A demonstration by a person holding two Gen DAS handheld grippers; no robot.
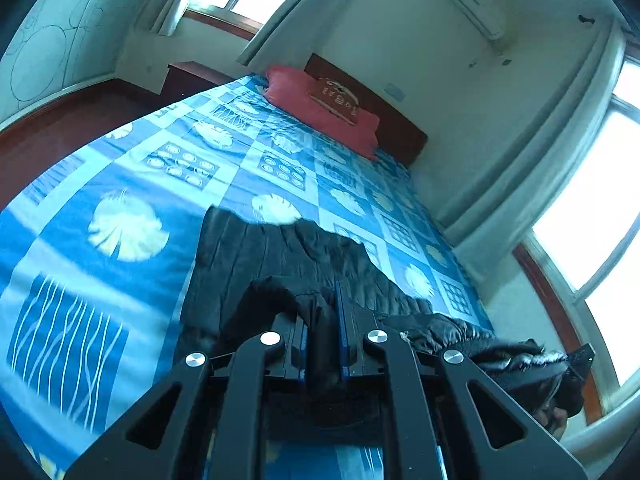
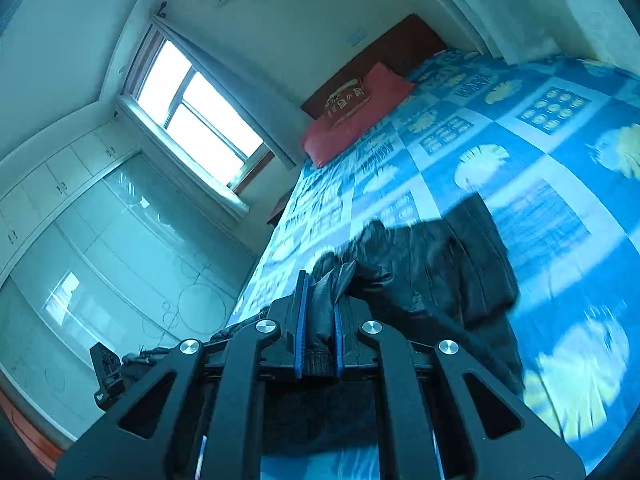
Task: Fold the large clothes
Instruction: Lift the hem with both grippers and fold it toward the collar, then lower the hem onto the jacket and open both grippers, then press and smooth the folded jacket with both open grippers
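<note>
Your left gripper [image 1: 322,320] is clenched on a bunched edge of the black padded jacket [image 1: 280,264], the dark cloth pinched between its blue pads and lifted off the bed. The rest of the jacket trails ahead across the blue patterned bedspread [image 1: 120,184], lying near the bed's foot, well apart from the red pillow [image 1: 320,114] by the dark headboard [image 1: 396,128]. Your right gripper [image 2: 320,320] is likewise clamped on a fold of the same jacket, with the garment draping away to its right over the bedspread.
</note>
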